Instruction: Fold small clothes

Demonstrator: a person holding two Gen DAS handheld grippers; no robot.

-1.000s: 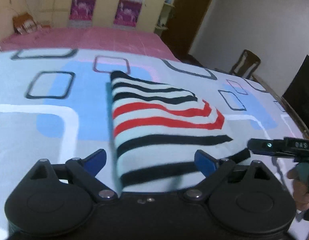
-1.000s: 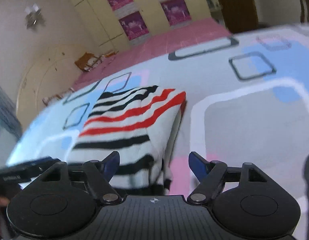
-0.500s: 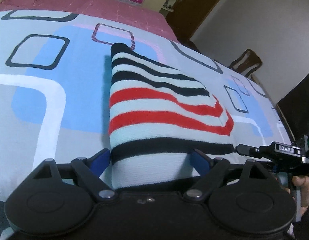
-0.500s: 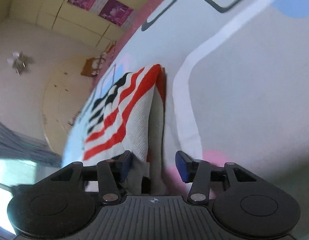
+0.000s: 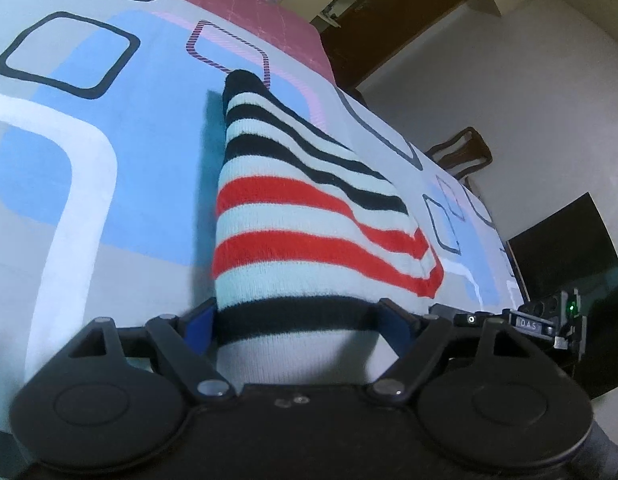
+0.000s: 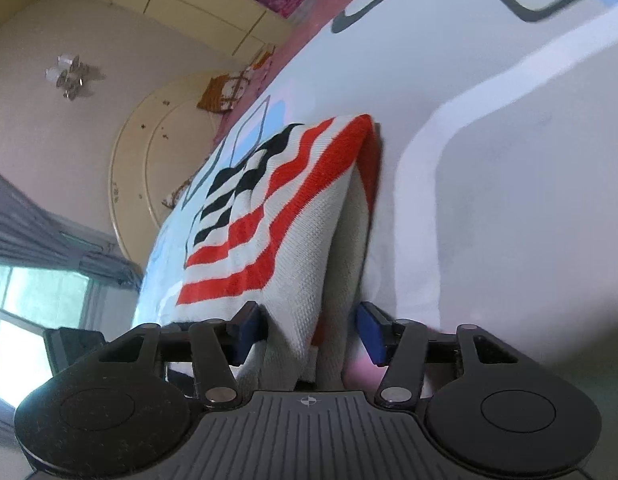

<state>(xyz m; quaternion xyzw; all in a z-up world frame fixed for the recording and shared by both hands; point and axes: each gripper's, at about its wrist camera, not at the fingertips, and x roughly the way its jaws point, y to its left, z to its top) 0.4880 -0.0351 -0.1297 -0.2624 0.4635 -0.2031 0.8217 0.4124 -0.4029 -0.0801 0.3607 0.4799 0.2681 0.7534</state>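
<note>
A folded knit garment (image 5: 309, 216) with black, red and pale stripes lies on the patterned bedsheet (image 5: 89, 168). My left gripper (image 5: 297, 320) is open, its blue pads on either side of the garment's near edge. My right gripper (image 6: 309, 332) is open with narrower jaws, straddling the garment's (image 6: 293, 208) near right corner, where the layers gape. The right gripper also shows in the left wrist view (image 5: 533, 322), at the garment's right.
The bed runs to a pink sheet (image 5: 245, 4) at the far end. A wooden chair (image 5: 465, 152) and a dark screen (image 5: 569, 248) stand right of the bed. A curved headboard (image 6: 161, 148) and window (image 6: 33, 312) are on the left.
Both grippers have moved forward and lower onto the garment's near edge. The right gripper's jaws have narrowed around the corner. The cloth now sits between both pairs of pads.
</note>
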